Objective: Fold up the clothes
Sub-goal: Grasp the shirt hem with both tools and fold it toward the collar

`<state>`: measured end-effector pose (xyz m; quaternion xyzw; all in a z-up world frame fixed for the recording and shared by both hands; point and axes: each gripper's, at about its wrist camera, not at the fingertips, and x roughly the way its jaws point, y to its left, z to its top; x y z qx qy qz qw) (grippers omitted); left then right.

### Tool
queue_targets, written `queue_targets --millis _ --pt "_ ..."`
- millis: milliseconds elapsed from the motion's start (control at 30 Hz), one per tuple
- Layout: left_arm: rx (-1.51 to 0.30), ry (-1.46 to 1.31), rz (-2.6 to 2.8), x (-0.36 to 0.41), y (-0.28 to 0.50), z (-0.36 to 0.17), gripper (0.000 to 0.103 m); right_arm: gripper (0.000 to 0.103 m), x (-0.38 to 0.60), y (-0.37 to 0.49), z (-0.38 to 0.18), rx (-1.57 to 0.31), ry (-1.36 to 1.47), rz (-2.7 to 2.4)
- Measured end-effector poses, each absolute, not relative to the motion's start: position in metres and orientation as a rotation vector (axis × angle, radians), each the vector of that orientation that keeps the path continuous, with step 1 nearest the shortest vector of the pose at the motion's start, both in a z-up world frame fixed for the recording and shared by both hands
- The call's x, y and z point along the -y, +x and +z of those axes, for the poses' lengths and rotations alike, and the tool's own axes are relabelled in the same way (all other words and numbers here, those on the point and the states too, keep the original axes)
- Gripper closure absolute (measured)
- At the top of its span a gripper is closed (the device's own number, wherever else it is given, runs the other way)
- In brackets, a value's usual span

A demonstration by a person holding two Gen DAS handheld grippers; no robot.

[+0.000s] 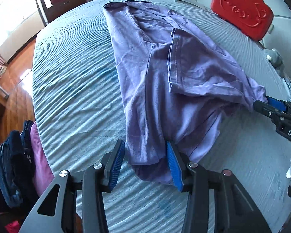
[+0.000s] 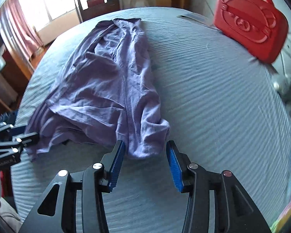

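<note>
A purple T-shirt lies on a bed with a light blue ribbed bedcover. The shirt is already partly folded: one side with its short sleeve is turned over the body, and the cloth is full of wrinkles. It stretches from the far edge of the bed toward the cameras.

The left claw stands open, its two blue-padded fingers spread wide on either side of the near end of the shirt. The cloth passes between them, but they do not pinch it. In the left wrist view the right claw comes in from the right edge and its tip meets the corner of the shirt there; from that angle I cannot tell if it holds the cloth.

In the right wrist view the right claw is clearly open, with a bunched corner of the T-shirt just in front of the gap between its fingers. The left claw shows at the left edge, near the other corner of the shirt.

A red plastic case with handles stands at the far right corner of the bed. A grey soft toy lies at the right edge. A pile of dark blue and pink clothes sits beside the bed on the left, above a wooden floor.
</note>
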<state>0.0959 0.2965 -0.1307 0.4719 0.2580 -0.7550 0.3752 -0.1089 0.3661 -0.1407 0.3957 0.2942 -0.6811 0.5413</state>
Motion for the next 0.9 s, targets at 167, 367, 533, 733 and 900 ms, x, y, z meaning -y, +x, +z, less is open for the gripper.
queue_targets --millis 167,367,533,733,900 --pt "-0.607 1.238 -1.928 -0.312 0.078 -0.135 0.095 0.087 -0.357 -0.109 -0.148 -0.741 0.909 -1.563" --pt "-0.635 1.215 -1.960 -0.299 0.086 -0.113 0.096 0.092 -0.359 -0.124 -0.132 -0.617 0.985 -1.559" --pt "-0.573 1.131 -2.064 -0.276 0.086 -0.069 0.096 0.092 -0.354 -0.137 -0.095 -0.515 0.969 -1.595" --pt "-0.581 1.077 -2.125 -0.220 0.089 -0.039 0.096 0.092 -0.303 -0.142 -0.057 -0.482 0.931 -1.616" --pt "-0.572 1.061 -2.166 -0.130 0.082 -0.030 0.095 0.092 -0.222 -0.148 -0.038 -0.465 0.931 -1.645"
